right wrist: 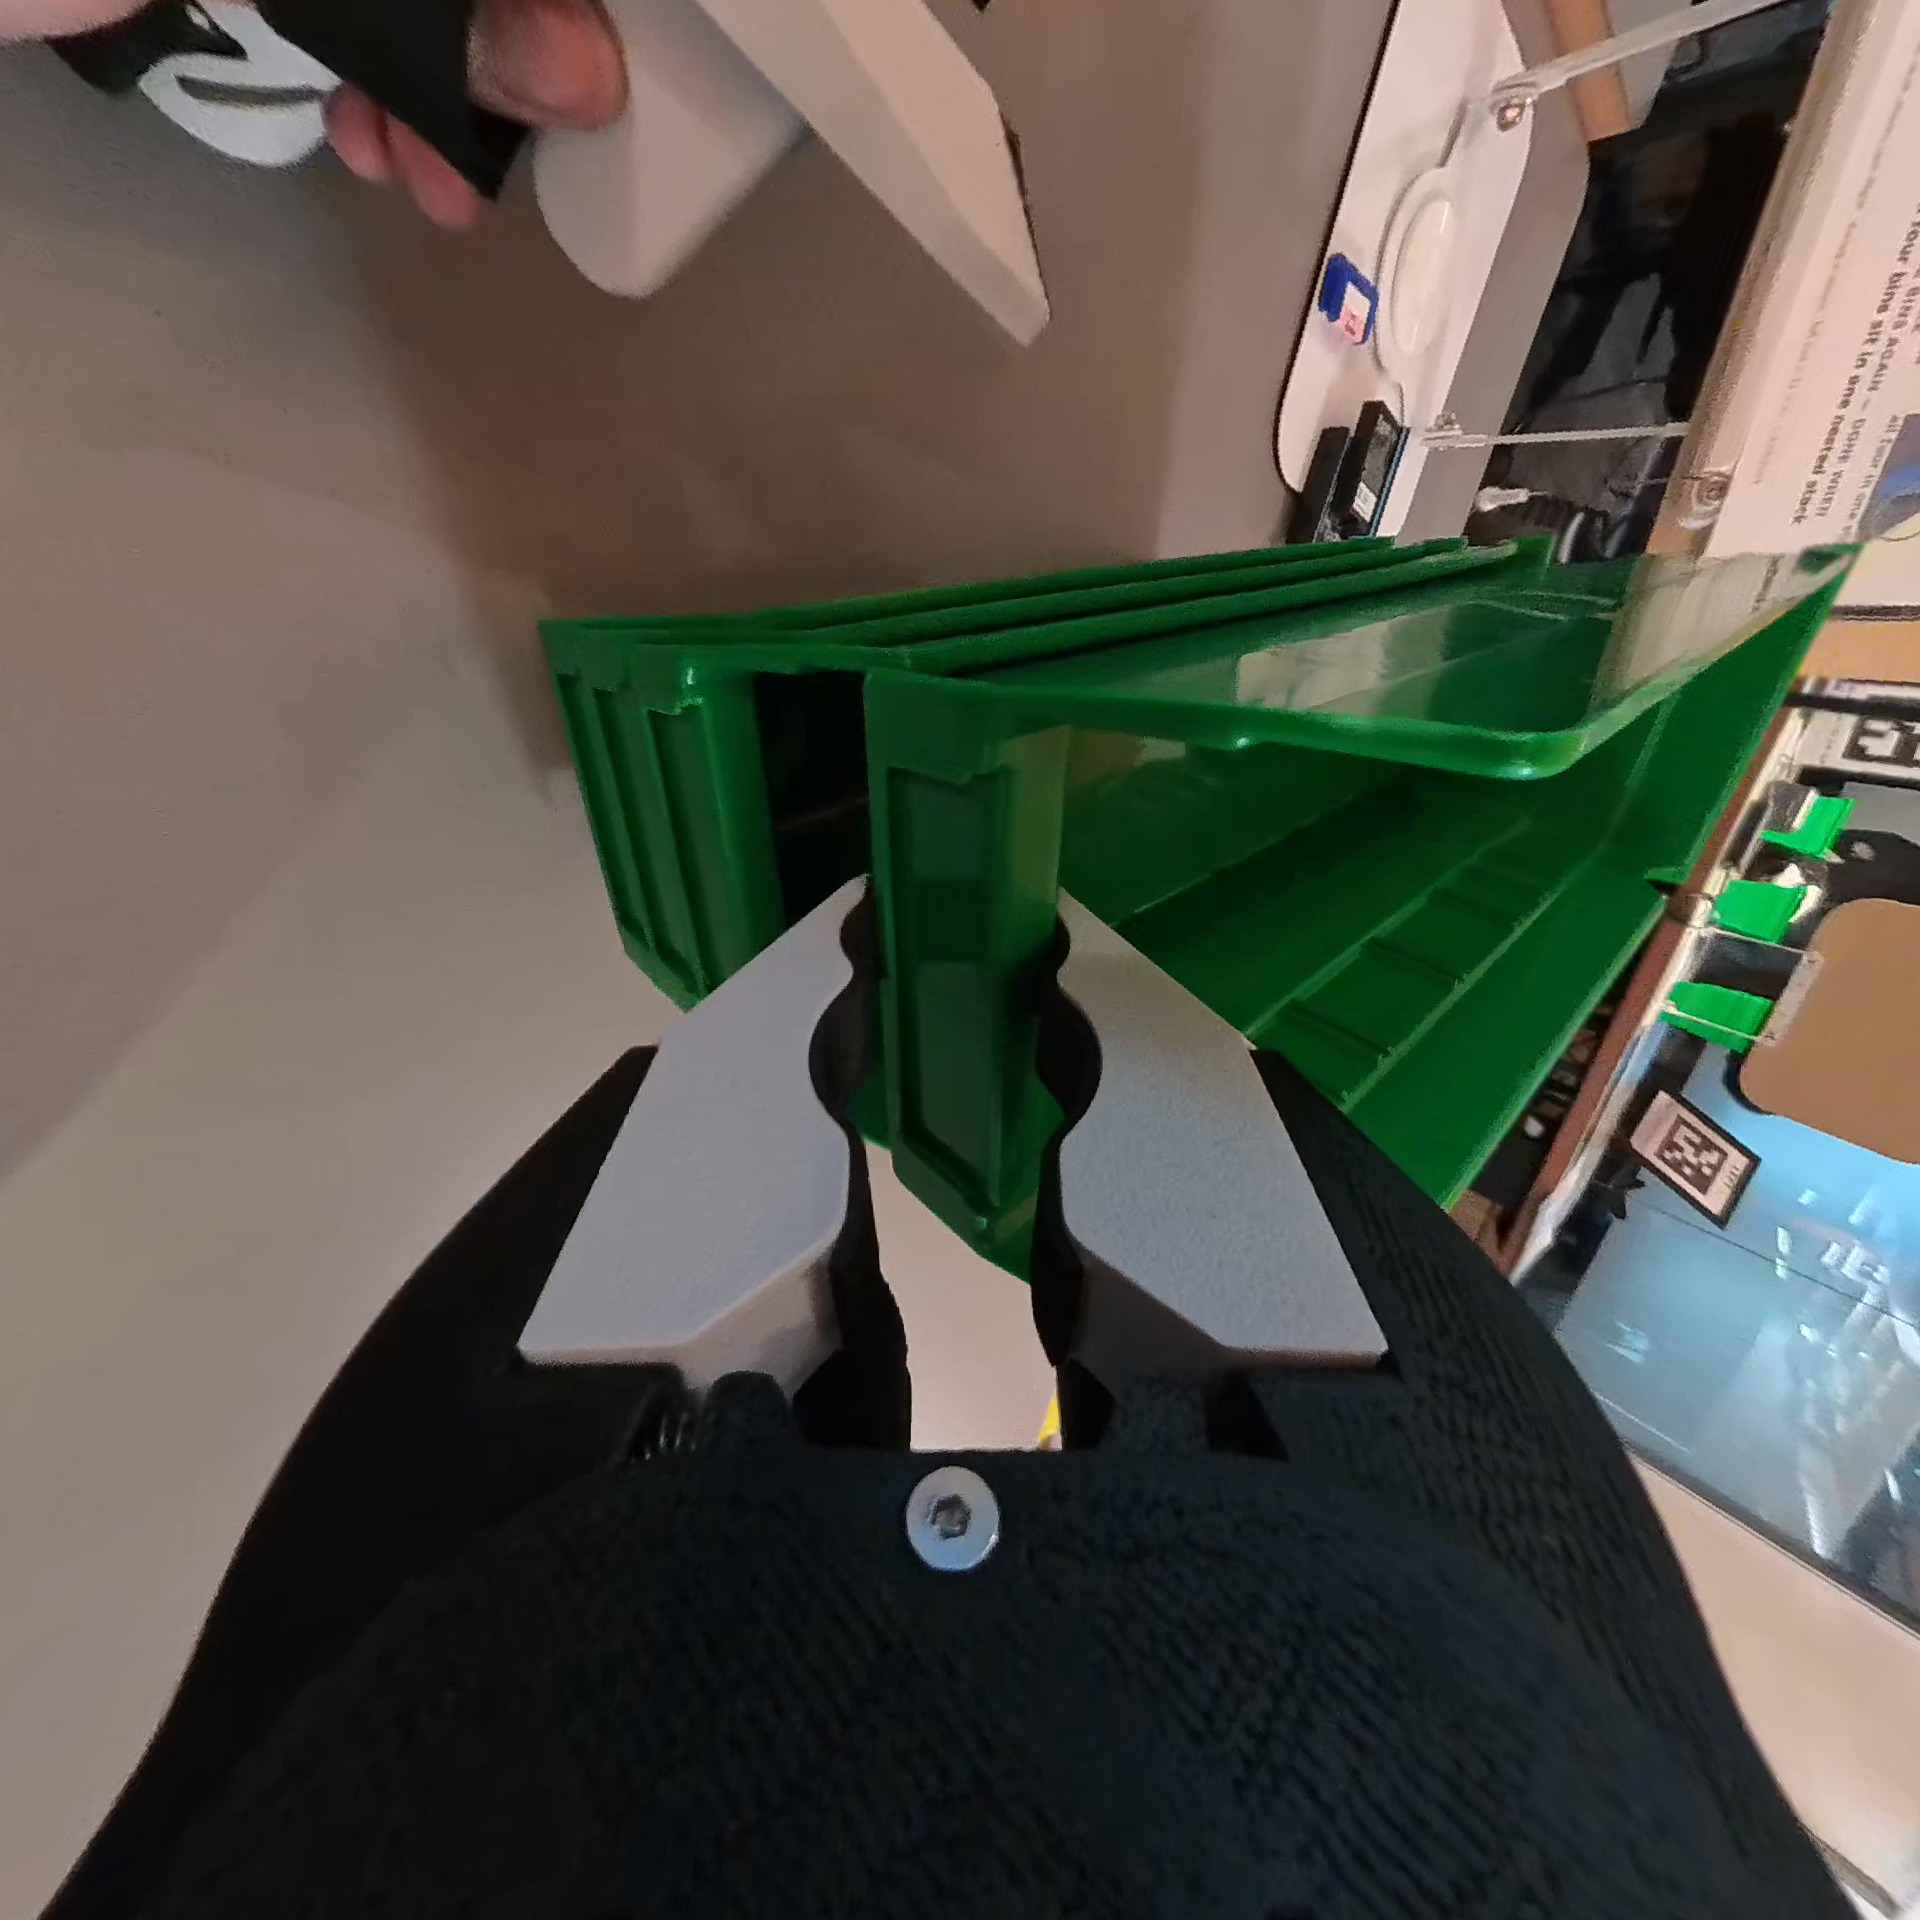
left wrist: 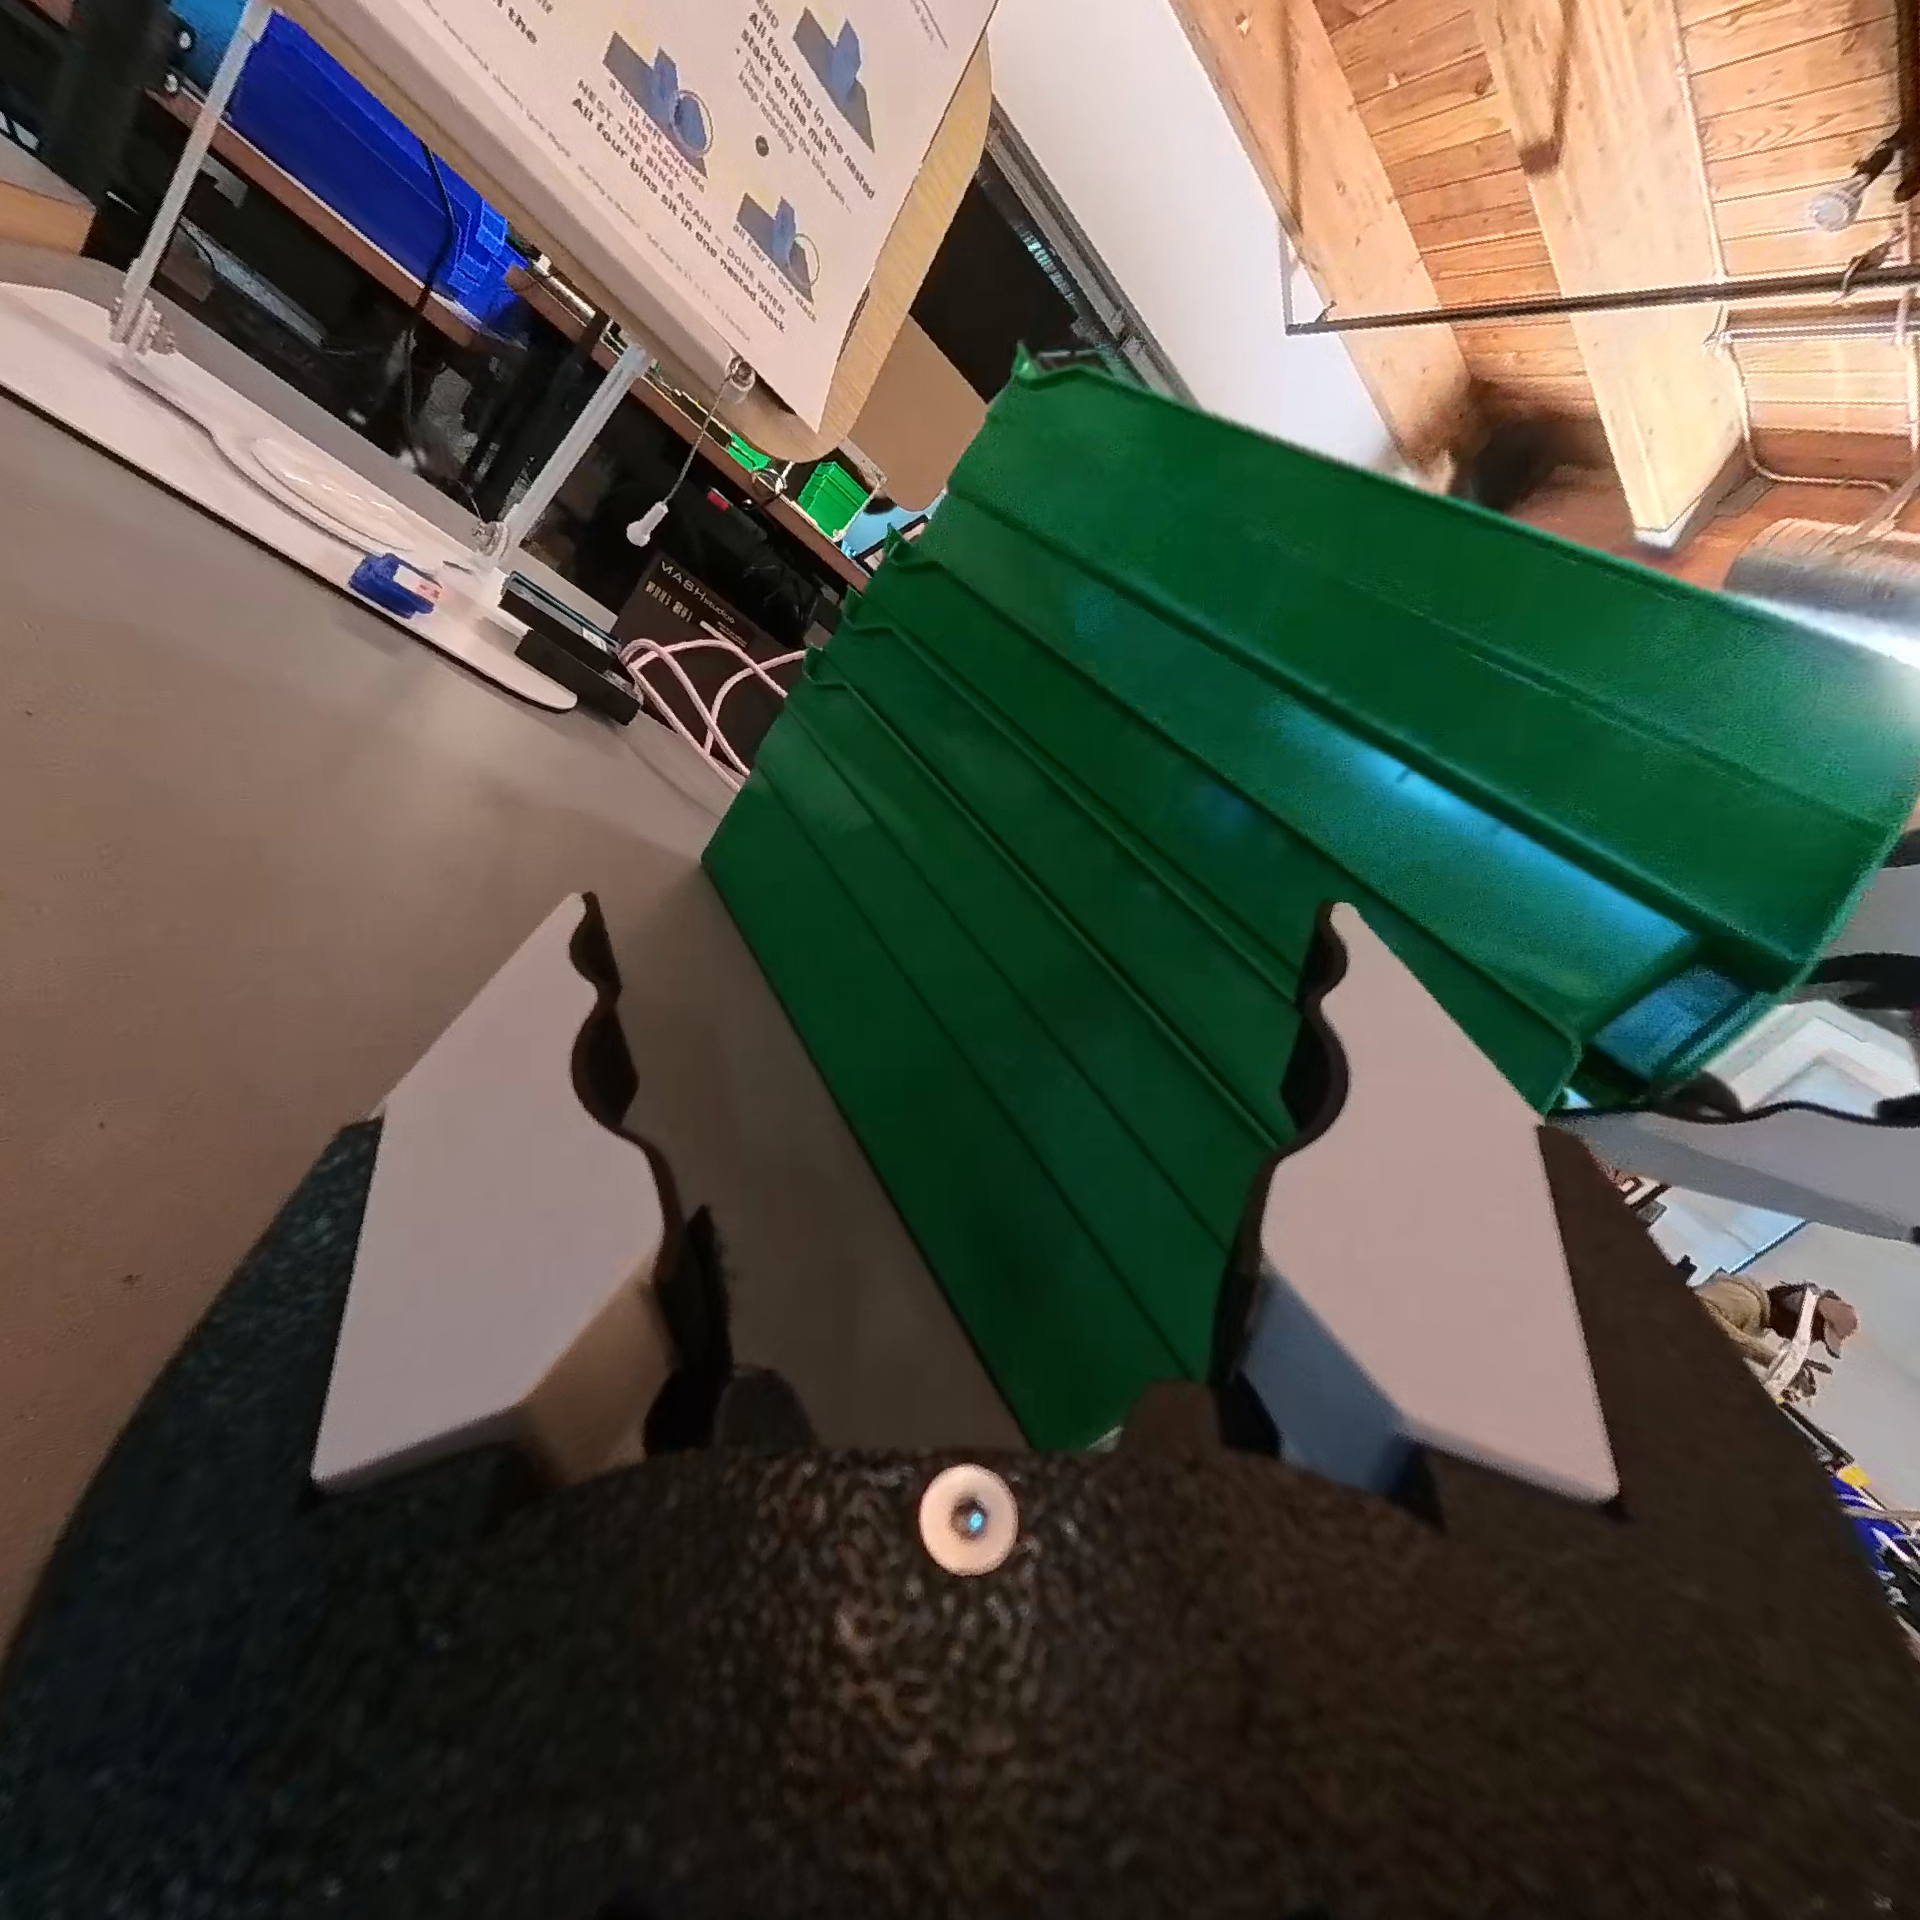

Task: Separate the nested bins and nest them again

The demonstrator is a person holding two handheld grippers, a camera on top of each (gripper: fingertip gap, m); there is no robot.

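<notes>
A stack of nested green bins [left wrist: 987, 1039] stands on the grey table; it also shows in the right wrist view [right wrist: 665, 790]. The top green bin [right wrist: 1351, 727] is pulled partly out of the stack and tilted; in the left wrist view [left wrist: 1403, 644] it rises above the lower ones. My right gripper [right wrist: 961, 904] is shut on the corner post of this top bin's rim. My left gripper [left wrist: 961, 909] is open and empty, with the stack's side wall just ahead between its fingers. It also shows, held by a hand, in the right wrist view [right wrist: 831, 156], apart from the bins.
A white base plate [left wrist: 208, 447] with a clear stand holds an instruction sheet [left wrist: 727, 156] behind the bins. A small blue object [left wrist: 390, 582], black boxes [left wrist: 582, 665] and white cables [left wrist: 707, 686] lie near it. Grey tabletop [left wrist: 260, 831] stretches to the left.
</notes>
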